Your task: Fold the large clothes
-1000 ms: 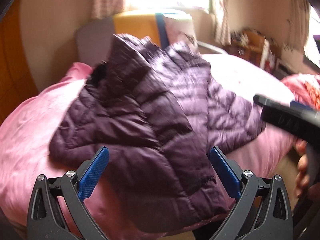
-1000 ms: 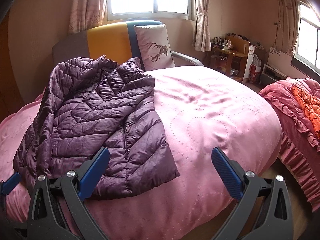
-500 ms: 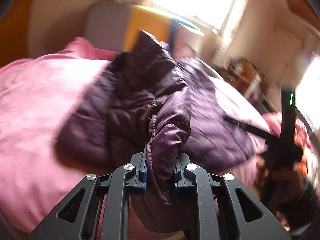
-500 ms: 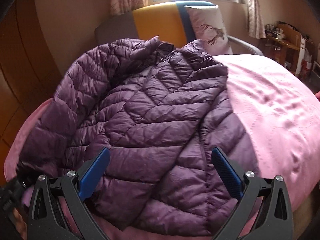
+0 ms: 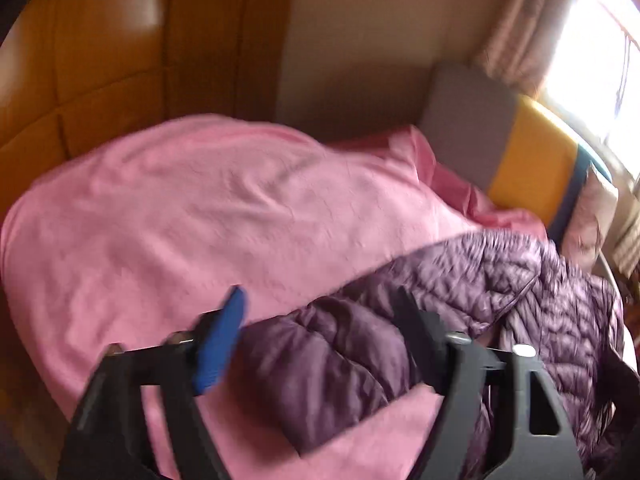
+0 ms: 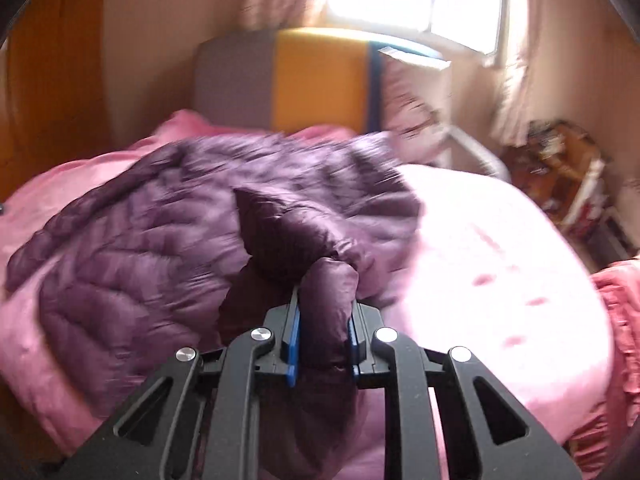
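A dark purple quilted puffer jacket (image 6: 160, 240) lies crumpled on a bed with a pink cover (image 6: 500, 280). My right gripper (image 6: 324, 306) is closing its jaws, and its blue pads pinch a puffy fold of the jacket's near edge. In the left wrist view the jacket (image 5: 540, 300) sprawls at the lower right over the pink cover (image 5: 200, 220). My left gripper (image 5: 320, 320) is tilted with its jaws opening wide. A loose end of the jacket lies between and under its fingers, and the pads do not press on it.
A grey, yellow and blue headboard (image 6: 320, 80) with a pale pillow (image 6: 416, 92) stands behind the bed under a bright window. Wooden wardrobe panels (image 5: 100, 60) line the left wall. A cluttered desk (image 6: 560, 168) and red ruffled bedding (image 6: 620, 300) are at the right.
The left gripper gripped a jacket fold, swung left with it, and has let go with its jaws wide. The right gripper went from open above the jacket to shut on a fold.
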